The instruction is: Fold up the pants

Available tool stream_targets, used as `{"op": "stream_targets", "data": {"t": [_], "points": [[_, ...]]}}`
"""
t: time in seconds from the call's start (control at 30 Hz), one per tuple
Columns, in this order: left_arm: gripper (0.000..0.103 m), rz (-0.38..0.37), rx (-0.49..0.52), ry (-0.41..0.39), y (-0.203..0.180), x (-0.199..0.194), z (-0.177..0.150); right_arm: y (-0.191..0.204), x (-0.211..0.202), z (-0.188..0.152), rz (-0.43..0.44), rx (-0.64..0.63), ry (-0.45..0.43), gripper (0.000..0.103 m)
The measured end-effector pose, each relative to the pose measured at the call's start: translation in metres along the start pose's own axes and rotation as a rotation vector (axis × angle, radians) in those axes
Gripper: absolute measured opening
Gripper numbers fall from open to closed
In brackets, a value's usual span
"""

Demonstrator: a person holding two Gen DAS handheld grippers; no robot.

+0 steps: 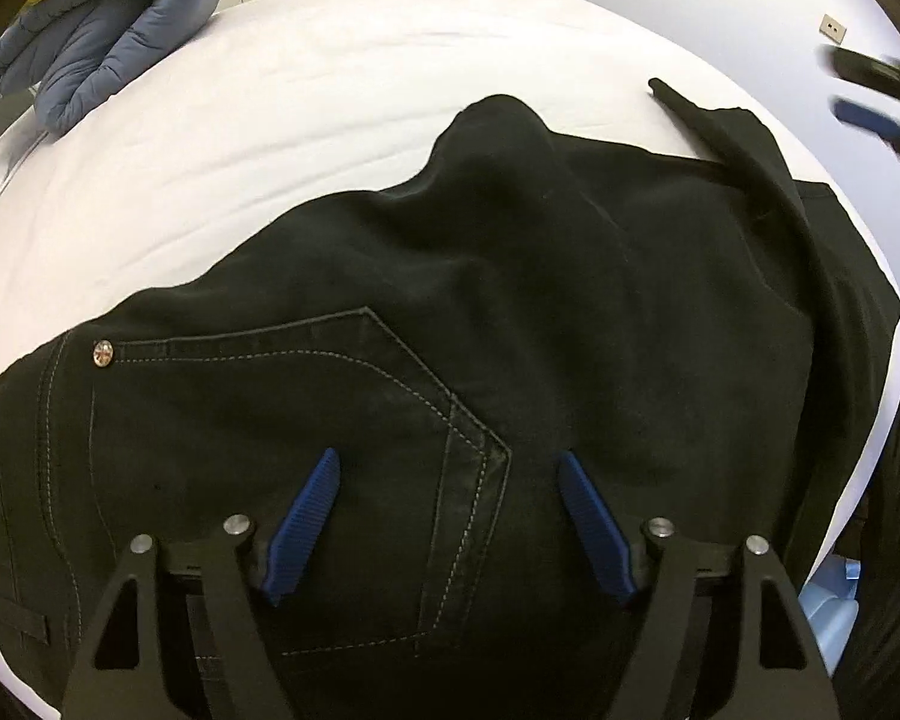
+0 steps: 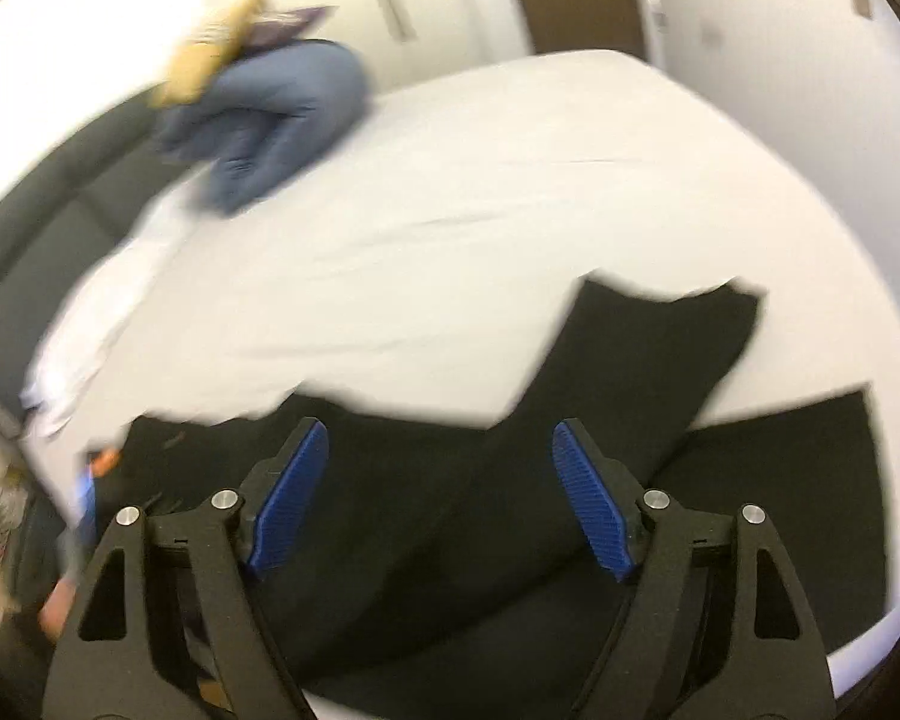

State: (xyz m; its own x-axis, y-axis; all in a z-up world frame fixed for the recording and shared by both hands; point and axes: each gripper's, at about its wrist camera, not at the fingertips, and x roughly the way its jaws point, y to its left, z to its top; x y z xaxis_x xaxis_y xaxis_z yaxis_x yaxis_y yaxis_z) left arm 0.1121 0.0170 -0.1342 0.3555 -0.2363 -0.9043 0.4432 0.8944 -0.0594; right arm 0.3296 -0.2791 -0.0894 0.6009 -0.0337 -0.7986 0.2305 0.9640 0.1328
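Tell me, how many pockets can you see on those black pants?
1. A stitched back pocket lies on the pants under the open left gripper. Others may be hidden in the folds.

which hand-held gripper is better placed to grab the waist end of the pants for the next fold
Left. The left hand-held gripper hangs open right over the back pocket of the pants, at the waist end. The right hand-held gripper, also open, is over the leg part, in a blurred view.
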Motion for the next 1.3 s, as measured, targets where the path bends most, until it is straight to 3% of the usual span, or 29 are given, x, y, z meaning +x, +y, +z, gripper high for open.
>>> {"op": "stream_targets", "data": {"t": [0.1,0.27,0.4,0.6,0.67,0.73,0.77,0.8,0.83,0.97,1.1,1.2,1.3], "points": [[0.078,-0.007,-0.008,0.011,-0.001,0.004,0.003,-0.014,0.054,0.046,-0.198,-0.023,0.156,0.077],[0.081,0.005,-0.025,0.032,-0.009,0.011,0.015,-0.027,0.123,0.089,-0.304,-0.006,0.277,0.077],[0.083,0.005,-0.032,0.031,-0.016,0.018,0.024,-0.037,0.168,0.097,-0.404,-0.002,0.382,0.077],[0.084,0.004,-0.034,0.022,-0.011,0.018,0.024,-0.053,0.201,0.1,-0.438,-0.018,0.457,0.075],[0.084,0.003,-0.036,0.021,-0.011,0.018,0.025,-0.056,0.202,0.1,-0.408,-0.001,0.459,0.059],[0.084,0.003,-0.036,0.02,-0.013,0.016,0.025,-0.062,0.201,0.105,-0.392,-0.017,0.452,0.027],[0.084,0.004,-0.037,0.02,-0.013,0.016,0.026,-0.064,0.198,0.108,-0.385,-0.029,0.445,0.02],[0.084,0.005,-0.036,0.021,-0.015,0.015,0.027,-0.067,0.195,0.108,-0.376,-0.029,0.437,0.007],[0.084,0.004,-0.037,0.021,-0.012,0.012,0.025,-0.072,0.188,0.111,-0.358,-0.022,0.418,0.004],[0.084,0.003,-0.041,0.027,-0.012,0.012,0.027,-0.101,0.14,0.121,-0.289,0.055,0.269,0.002],[0.084,0.004,-0.045,0.032,-0.012,0.012,0.031,-0.158,0.054,0.104,-0.213,0.233,0.071,0.002],[0.086,0.008,-0.045,0.041,-0.013,0.014,0.034,-0.213,-0.011,0.053,-0.175,0.419,-0.059,0.002],[0.089,0.009,-0.049,0.054,-0.015,0.015,0.039,-0.276,-0.034,-0.012,-0.125,0.677,-0.11,0.002]]}}
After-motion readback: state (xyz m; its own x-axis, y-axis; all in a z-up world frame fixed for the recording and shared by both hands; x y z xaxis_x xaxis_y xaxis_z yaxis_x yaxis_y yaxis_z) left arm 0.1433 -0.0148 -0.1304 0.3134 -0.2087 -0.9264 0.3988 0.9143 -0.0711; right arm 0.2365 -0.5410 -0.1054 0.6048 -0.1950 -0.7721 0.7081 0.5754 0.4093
